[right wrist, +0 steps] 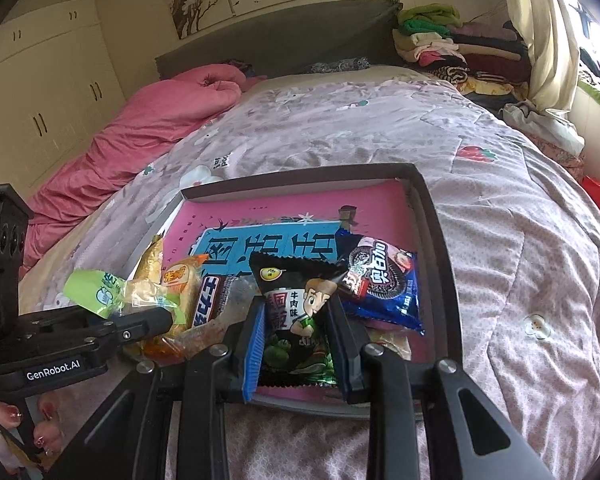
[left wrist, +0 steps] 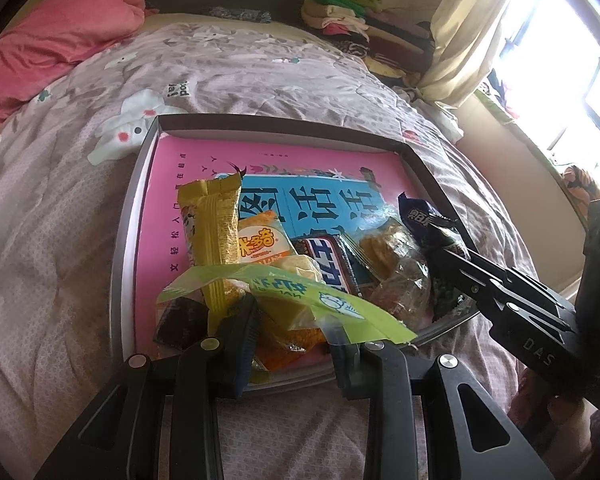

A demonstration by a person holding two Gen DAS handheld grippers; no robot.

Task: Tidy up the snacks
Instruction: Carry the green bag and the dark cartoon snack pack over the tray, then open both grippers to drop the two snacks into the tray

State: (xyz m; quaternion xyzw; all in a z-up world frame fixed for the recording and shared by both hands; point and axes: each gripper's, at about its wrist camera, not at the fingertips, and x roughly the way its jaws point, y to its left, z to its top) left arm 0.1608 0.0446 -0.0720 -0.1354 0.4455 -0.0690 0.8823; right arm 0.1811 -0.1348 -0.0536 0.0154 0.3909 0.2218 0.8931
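Both wrist views close, angled down, share tray (left wrist: 140, 216) on bed (right wrist: 500, 200).

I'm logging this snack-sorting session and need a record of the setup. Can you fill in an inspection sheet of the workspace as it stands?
Surface: quilted floral bedspread carrying a shallow dark-rimmed tray with a pink book inside.
Job's things: black cartoon snack packet, green-sealed clear bag, blue cookie packet, gold wrapper and other packets piled at the tray's near end.
Clutter: folded clothes stack at the bed's far corner.
Grippers: right gripper shut on the black cartoon snack packet; left gripper shut on the green-sealed clear bag.
Cables: nothing seen.
Surroundings: pink duvet, wardrobe, curtained window.
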